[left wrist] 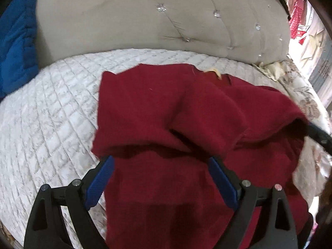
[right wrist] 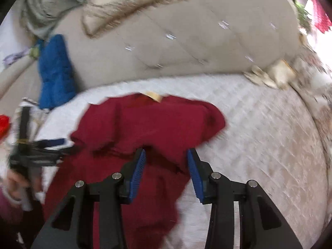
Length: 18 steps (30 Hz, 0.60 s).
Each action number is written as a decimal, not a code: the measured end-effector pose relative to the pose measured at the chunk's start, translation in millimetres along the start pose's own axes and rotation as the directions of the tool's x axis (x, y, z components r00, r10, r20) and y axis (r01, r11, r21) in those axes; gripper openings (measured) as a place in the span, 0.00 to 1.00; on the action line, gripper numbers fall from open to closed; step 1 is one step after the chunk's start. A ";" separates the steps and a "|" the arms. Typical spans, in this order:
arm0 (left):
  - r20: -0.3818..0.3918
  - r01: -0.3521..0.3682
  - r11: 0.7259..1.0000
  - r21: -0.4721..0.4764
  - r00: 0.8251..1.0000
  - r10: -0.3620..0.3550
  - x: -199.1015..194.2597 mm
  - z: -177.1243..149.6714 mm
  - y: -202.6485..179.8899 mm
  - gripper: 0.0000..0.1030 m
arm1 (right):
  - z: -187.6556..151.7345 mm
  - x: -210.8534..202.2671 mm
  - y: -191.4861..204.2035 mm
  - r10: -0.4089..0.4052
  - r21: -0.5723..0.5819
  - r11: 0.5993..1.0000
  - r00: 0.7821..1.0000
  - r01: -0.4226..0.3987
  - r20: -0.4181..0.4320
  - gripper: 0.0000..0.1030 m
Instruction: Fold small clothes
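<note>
The left gripper (left wrist: 160, 167) stands wide open over the dark red garment (left wrist: 176, 128), its blue pads (left wrist: 99, 183) spread to either side of the cloth and clamping nothing; the fabric runs between and under them. The right gripper (right wrist: 166, 157) is also open, less widely, with the garment's (right wrist: 145, 128) folded edge lying between its blue pads (right wrist: 137, 174), not pinched. The garment is bunched on a white quilted bed cover (left wrist: 51, 114), a tan label (right wrist: 153, 95) at its far edge. Beyond it rises a beige tufted headboard (left wrist: 145, 20), with a blue cloth (left wrist: 16, 41) to the left.
</note>
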<state>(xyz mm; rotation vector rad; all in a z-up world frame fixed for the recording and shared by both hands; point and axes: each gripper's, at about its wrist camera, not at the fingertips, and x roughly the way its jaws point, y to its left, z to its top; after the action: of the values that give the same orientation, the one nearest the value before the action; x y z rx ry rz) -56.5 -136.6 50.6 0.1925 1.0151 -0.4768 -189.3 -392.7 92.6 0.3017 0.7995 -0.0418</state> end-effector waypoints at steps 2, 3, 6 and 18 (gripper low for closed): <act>0.016 -0.036 0.999 0.005 0.999 0.036 1.5 1.8 2.7 0.91 | 9.6 4.7 18.5 0.065 -0.019 0.998 0.998 -0.065 -0.007 0.22; 0.025 -0.049 0.999 0.004 0.998 0.049 1.1 1.6 5.4 0.91 | 14.2 9.7 26.5 0.077 -0.027 0.997 0.997 -0.077 -0.018 0.22; 0.040 -0.071 0.997 -0.004 0.997 0.071 1.8 1.4 16.5 0.91 | 29.0 15.7 54.6 -0.041 -0.124 0.992 0.999 0.037 -0.025 0.24; 0.055 -0.043 0.999 -0.022 0.997 0.044 -4.1 5.5 27.8 0.91 | 48.6 6.8 70.0 0.028 -0.089 0.996 0.999 -0.030 -0.020 0.28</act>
<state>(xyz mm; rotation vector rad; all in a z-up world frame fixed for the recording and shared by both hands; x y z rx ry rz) -41.1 -112.9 55.2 0.1814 0.9590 -0.4295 -140.0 -338.9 137.2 0.2289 0.8134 0.0242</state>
